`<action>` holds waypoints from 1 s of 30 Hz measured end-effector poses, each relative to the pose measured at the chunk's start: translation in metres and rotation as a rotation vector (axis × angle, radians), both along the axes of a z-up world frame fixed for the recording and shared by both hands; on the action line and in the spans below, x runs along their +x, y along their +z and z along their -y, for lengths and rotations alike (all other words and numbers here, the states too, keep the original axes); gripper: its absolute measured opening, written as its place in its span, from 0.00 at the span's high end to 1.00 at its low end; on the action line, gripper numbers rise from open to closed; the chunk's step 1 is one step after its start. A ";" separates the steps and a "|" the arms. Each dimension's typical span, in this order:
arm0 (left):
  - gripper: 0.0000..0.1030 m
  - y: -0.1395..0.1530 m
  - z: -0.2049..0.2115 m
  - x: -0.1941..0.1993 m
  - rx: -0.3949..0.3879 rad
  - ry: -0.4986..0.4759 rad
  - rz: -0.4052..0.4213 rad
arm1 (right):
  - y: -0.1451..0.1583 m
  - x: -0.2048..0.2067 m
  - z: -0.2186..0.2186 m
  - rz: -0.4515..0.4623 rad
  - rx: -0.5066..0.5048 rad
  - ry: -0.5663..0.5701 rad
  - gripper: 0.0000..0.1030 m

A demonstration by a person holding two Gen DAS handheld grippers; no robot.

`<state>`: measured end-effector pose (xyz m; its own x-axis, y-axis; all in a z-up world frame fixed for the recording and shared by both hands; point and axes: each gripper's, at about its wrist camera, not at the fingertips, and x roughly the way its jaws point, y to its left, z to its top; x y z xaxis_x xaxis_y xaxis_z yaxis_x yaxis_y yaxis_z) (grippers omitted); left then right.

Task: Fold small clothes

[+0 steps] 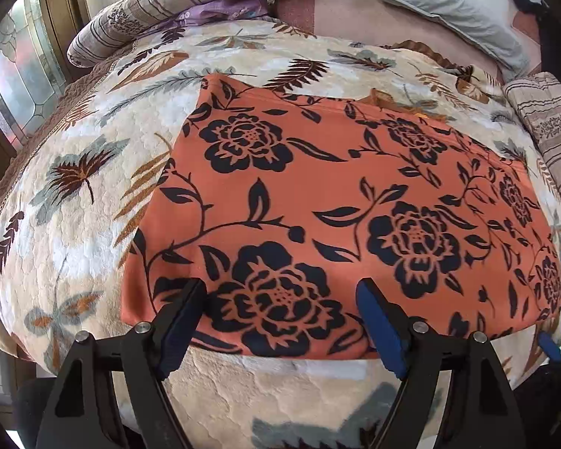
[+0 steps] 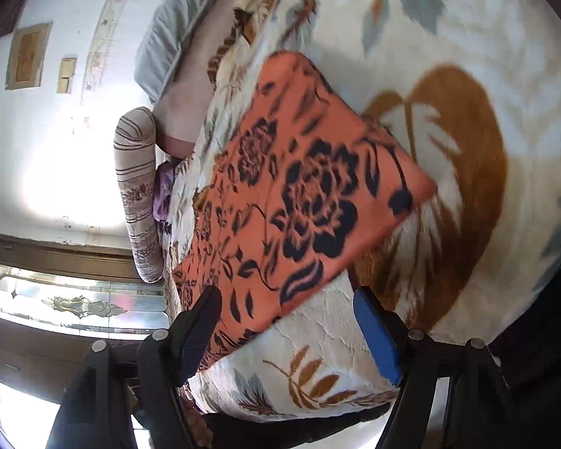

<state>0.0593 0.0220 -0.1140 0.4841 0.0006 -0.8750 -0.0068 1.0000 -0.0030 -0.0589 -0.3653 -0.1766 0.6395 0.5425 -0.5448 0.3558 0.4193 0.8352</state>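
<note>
An orange cloth with black flowers (image 1: 340, 202) lies flat on a leaf-patterned bedspread (image 1: 93, 172). My left gripper (image 1: 280, 318) is open, its blue-padded fingers hovering over the cloth's near edge, holding nothing. In the right wrist view the same cloth (image 2: 299, 194) lies tilted across the frame. My right gripper (image 2: 286, 321) is open over the cloth's near edge; the left finger overlaps the cloth, the right finger is over the bedspread. A tip of the right gripper shows at the right edge of the left wrist view (image 1: 549, 344).
Striped bolsters (image 1: 138, 18) and a grey pillow (image 1: 448, 3) lie at the head of the bed. Another striped cushion (image 1: 553, 142) lies to the right. A patterned glass window (image 2: 78, 303) stands beside the bed. The bed edge is close below both grippers.
</note>
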 end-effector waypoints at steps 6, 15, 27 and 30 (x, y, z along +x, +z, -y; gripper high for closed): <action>0.20 0.010 0.018 -0.007 -0.015 -0.023 0.013 | -0.007 0.029 0.010 0.005 0.065 -0.083 0.26; 0.20 0.011 0.034 -0.004 -0.012 -0.043 0.010 | 0.007 0.040 0.026 0.022 -0.069 -0.143 0.90; 0.15 -0.027 0.071 0.025 0.079 -0.113 -0.027 | 0.014 -0.003 0.038 -0.039 -0.117 -0.148 0.38; 0.14 -0.028 0.070 0.024 0.082 -0.117 -0.012 | 0.041 -0.014 0.055 0.007 -0.203 -0.155 0.37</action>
<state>0.0832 -0.0482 -0.1416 0.4742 0.0164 -0.8802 0.1108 0.9908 0.0782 -0.0734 -0.4201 -0.1353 0.7103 0.3173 -0.6283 0.4238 0.5198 0.7417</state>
